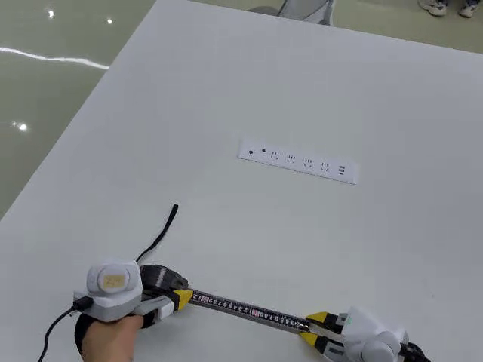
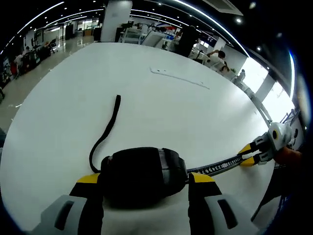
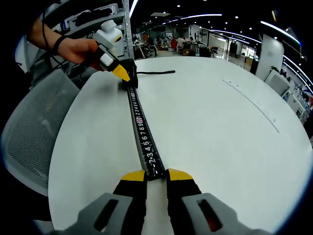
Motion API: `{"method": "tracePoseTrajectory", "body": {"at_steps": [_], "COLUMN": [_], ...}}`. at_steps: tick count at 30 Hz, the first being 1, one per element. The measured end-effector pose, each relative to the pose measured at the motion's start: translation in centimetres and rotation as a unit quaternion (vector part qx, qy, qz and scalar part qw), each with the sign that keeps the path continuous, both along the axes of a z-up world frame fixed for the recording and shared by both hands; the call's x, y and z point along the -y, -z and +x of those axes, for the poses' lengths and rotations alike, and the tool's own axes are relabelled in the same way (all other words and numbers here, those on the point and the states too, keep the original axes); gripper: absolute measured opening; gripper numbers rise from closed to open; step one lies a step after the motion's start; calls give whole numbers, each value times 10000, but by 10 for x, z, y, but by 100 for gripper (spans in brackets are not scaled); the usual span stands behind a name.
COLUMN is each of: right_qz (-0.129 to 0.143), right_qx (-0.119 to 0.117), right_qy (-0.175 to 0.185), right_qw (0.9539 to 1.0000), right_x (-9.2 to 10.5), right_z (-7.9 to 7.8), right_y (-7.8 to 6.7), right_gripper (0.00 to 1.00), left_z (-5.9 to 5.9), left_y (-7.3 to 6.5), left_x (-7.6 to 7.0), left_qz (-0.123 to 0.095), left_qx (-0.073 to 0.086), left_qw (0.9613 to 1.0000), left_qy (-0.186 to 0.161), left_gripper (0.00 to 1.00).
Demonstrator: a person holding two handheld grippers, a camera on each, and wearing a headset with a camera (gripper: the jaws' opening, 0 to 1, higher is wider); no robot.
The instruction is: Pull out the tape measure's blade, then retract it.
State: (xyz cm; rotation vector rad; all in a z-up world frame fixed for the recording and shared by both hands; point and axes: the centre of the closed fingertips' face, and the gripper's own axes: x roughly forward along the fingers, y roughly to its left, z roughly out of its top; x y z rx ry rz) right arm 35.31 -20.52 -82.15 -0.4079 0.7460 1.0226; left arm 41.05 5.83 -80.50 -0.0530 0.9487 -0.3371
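Tape measure (image 1: 160, 280): in the head view, lies near the front of the white table (image 1: 302, 90), case clamped in the left gripper (image 1: 170, 294) as anchor, blade (image 1: 245, 309) drawn out to the right gripper (image 1: 315, 329). In the left gripper view, sits squeezed between both jaws, strap (image 2: 110, 125) loose on the table beyond. In the right gripper view, seems held taut by jaws pinched on the blade's end, ready for retracting.

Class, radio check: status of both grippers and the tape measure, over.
Left gripper shut on tape measure case. Right gripper shut on blade end, blade drawn out across the table. Power strip lies apart from it.
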Motion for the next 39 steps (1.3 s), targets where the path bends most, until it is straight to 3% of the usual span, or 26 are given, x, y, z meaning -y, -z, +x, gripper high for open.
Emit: {"method": "tracePoseTrajectory", "body": {"at_steps": [8, 14, 22, 30, 34, 39], "right_qz": [66, 121, 104, 97, 85, 79], "right_qx": [-40, -70, -68, -80, -81, -79], "right_qy": [109, 212, 256, 243, 225, 223], "right_qw": [9999, 9997, 9996, 9996, 9997, 9997], "right_x": [-1, 0, 1, 2, 2, 2], "right_z": [0, 1, 2, 2, 2, 2], "right_y": [-2, -1, -1, -1, 0, 0], "right_gripper": [14, 14, 14, 14, 14, 14], "left_z": [5, 10, 10, 10, 10, 10], "left_y": [3, 1, 3, 4, 5, 4], "left_x": [-4, -3, -4, -3, -1, -2], "left_qz": [109, -103, 38, 37, 207, 252], "left_qx": [74, 169, 264, 263, 287, 310], "left_qw": [9997, 9979, 9974, 9977, 9977, 9976], "left_qy": [-212, -623, -666, -627, -574, -569], "left_gripper": [67, 70, 68, 69, 69, 69]}}
